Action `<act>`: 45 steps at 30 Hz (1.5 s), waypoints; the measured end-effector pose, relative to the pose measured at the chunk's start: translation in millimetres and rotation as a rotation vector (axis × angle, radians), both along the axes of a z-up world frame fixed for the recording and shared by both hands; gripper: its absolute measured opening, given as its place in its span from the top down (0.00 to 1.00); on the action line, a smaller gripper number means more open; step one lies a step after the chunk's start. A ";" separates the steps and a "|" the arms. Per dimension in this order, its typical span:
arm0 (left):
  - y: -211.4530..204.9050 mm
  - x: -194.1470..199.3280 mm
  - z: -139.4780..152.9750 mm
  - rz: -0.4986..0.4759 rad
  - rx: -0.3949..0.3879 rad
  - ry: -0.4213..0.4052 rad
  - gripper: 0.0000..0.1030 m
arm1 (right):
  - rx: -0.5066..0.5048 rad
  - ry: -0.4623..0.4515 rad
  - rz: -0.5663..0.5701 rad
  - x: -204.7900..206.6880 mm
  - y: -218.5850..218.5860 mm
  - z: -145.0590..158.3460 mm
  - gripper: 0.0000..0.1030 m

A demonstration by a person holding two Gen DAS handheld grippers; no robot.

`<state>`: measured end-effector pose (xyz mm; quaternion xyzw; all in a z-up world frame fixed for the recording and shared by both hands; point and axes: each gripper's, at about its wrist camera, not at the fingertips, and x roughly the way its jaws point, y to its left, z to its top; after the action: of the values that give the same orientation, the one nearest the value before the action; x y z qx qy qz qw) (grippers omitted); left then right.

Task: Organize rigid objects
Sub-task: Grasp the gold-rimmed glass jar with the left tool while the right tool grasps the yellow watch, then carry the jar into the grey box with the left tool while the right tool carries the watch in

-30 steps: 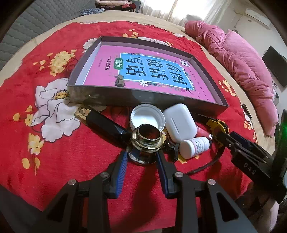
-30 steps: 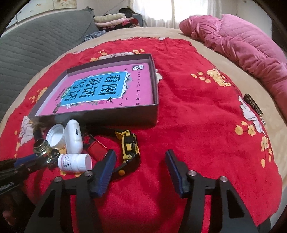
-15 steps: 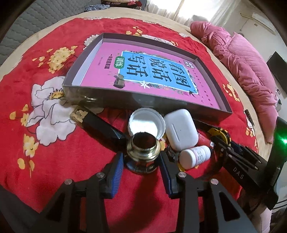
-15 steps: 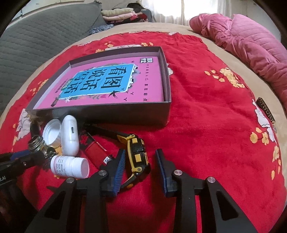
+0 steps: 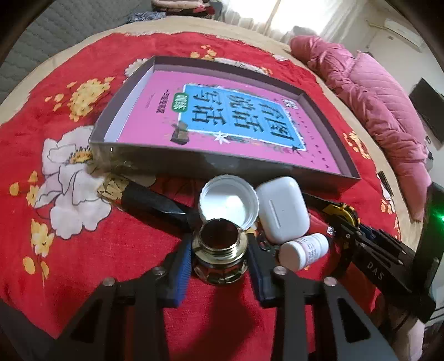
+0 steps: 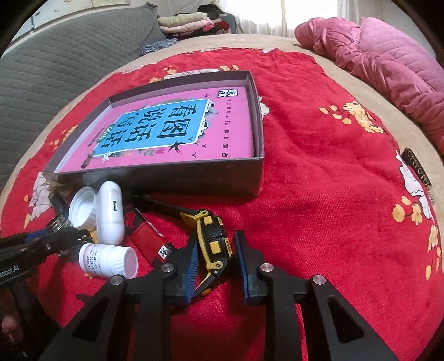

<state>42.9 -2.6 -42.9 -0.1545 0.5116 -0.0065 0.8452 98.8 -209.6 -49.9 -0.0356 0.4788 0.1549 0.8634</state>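
Right wrist view: your right gripper (image 6: 216,259), jaws just closing, clamps the yellow-black tape measure (image 6: 212,238). Its long axis points far-left toward the box (image 6: 177,177). Your left gripper (image 5: 219,257) straddles the ink bottle (image 5: 219,251); I cannot tell whether it grips.

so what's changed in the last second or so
The right gripper has been closing around the tape measure, its jaws now hugging it. The left gripper moved up to the glass jar, which now sits between its pads. Box, earbud case and pill bottle stayed put.

Bed under red floral blanket (image 6: 319,172); pink quilt (image 6: 388,64); grey quilted sofa (image 6: 55,64); bright curtained window (image 5: 277,16); wall TV (image 5: 427,108).
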 end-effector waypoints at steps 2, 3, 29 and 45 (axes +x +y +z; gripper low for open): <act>-0.7 -1.8 1.3 -0.015 -0.006 -0.009 0.65 | 0.011 0.000 -0.003 0.1 -1.3 1.3 0.76; -0.7 -2.8 1.8 -0.019 -0.008 -0.012 0.65 | 0.018 -0.002 -0.004 -0.1 -2.0 2.3 0.76; -7.1 -19.1 38.7 -0.080 0.011 -0.146 0.65 | 0.203 -0.179 0.007 -18.2 -15.6 51.8 0.77; 1.5 -9.3 47.1 -0.038 0.083 -0.196 0.65 | 0.228 -0.248 0.000 -12.5 -7.4 62.7 0.77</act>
<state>33.6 -1.2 4.2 -0.1082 0.4289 -0.0163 0.8967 86.3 -217.0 12.7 0.0436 0.3480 0.2025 0.9143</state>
